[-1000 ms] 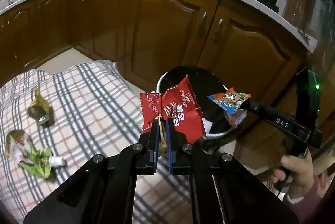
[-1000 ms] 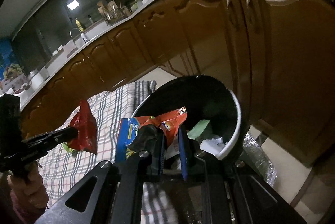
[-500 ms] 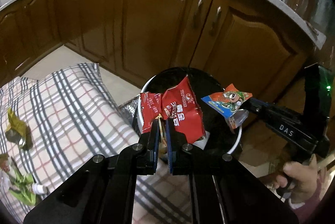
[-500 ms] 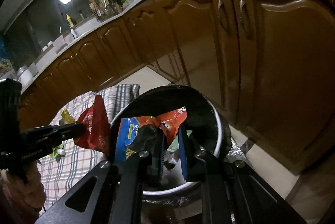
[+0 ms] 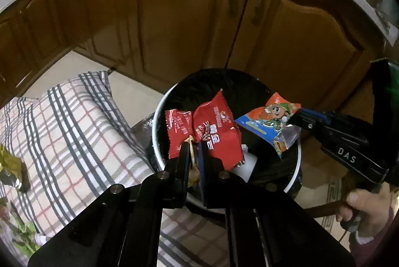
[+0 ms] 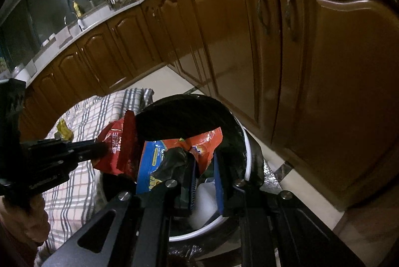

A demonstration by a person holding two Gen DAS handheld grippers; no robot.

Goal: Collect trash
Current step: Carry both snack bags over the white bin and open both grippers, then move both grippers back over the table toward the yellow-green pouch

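A bin with a white rim [image 5: 155, 132] and a black liner stands on the floor by the cabinets. My left gripper [image 5: 194, 146] hangs over its near edge, pinching two red snack wrappers [image 5: 219, 132]. Its jaws are starting to open, and the wrappers remain between the pads. My right gripper [image 5: 296, 117] reaches in from the right, above the bin. It grips a blue and orange wrapper [image 5: 269, 122] by a corner, and its jaws are opening too. In the right wrist view this wrapper [image 6: 152, 162] sits bunched in the right gripper [image 6: 203, 159] above the rim [image 6: 247, 159]. The left gripper [image 6: 102, 149] holds the red wrappers [image 6: 119, 149] beside it.
A plaid cloth [image 5: 74, 129] lies left of the bin, with a gold wrapper [image 5: 10, 167] and a green wrapper [image 5: 22, 239] on it. Brown cabinet doors [image 5: 187, 17] stand close behind. White rubbish [image 5: 247, 164] lies inside the bin. A person's hand [image 5: 361, 207] holds the right gripper.
Both grippers have carried their wrappers from beside the bin to above its opening. The plaid cloth has slid away to the left in the left wrist view.
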